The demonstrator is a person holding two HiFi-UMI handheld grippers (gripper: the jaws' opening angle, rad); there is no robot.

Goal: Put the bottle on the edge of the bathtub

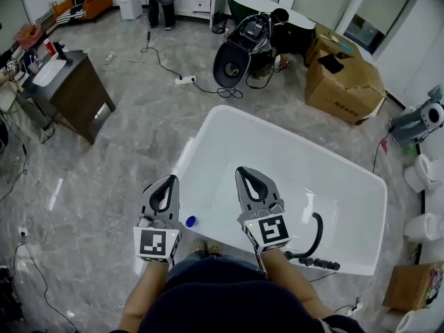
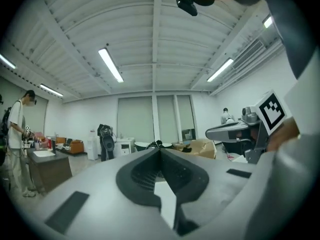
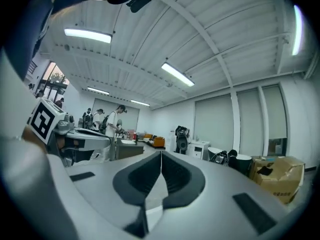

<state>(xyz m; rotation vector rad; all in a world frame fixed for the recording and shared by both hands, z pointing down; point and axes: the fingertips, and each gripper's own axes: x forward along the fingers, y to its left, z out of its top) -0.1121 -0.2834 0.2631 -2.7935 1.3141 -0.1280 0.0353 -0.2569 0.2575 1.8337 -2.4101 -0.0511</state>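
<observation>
Bottle (image 1: 191,221): from above I see only its blue cap. It sits by the near left corner of the tub, just right of my left gripper and not touching it. I cannot tell whether it stands on the rim or just inside.
Bathtub (image 1: 291,159): white and rectangular, lying straight below me on the grey marble floor (image 1: 139,137).
Left gripper (image 1: 169,180): it hangs over the tub's left rim. In the left gripper view (image 2: 160,150) its jaws meet at the tips with nothing between them.
Right gripper (image 1: 244,171): it is over the tub's inside, beside the left one. In the right gripper view (image 3: 161,154) its jaws are pressed together and hold nothing.
Writing on my rig: each marker cube (image 1: 270,231) carries a black-and-white square code and no words.
Hose (image 1: 317,236): black and curved, on the near right rim, with a row of dark knobs beside it.
Cardboard boxes (image 1: 345,82): beyond the tub's far right corner. There is print on the side, too small for me to read.
Cabinet (image 1: 73,92): dark wood with a white basin on top, well to the left of the tub.
Power strip (image 1: 184,80): white, on the floor past the tub, with a black cable running from it.
Person (image 2: 16,134): standing by the cabinet, seen in the left gripper view.
</observation>
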